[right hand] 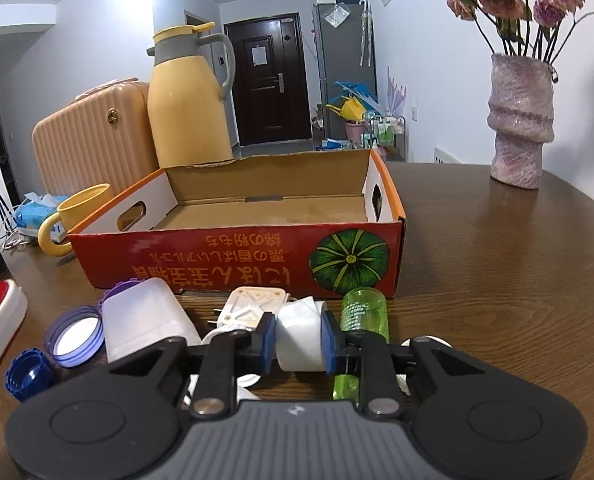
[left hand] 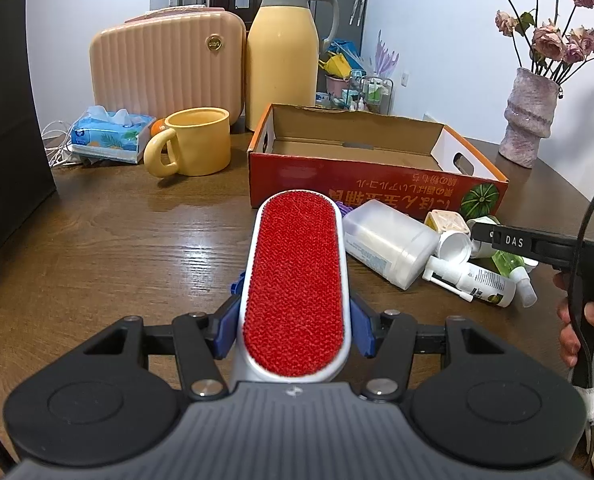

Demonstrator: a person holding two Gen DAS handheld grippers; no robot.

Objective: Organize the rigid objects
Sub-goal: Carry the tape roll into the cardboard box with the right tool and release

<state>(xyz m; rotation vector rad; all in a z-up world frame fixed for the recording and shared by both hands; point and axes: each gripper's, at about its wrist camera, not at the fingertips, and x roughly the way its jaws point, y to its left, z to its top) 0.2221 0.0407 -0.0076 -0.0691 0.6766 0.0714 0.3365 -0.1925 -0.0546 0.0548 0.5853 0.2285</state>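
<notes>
the left gripper [left hand: 293,320] is clamped on a red-faced white lint brush [left hand: 295,280], low centre. the right gripper [right hand: 297,344] pinches a small white plastic jar [right hand: 299,338] from the clutter, presumably bound for the empty orange cardboard box [right hand: 233,256] at mid-frame.

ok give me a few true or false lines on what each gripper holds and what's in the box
1. The left gripper is shut on the red-faced lint brush. True.
2. The orange cardboard box already holds several bottles. False: its floor is bare.
3. The right gripper is shut on a white cylindrical item. True.
4. The green translucent bottle stands upright inside the box. False: it lies on the wooden table, in front of the box.
</notes>
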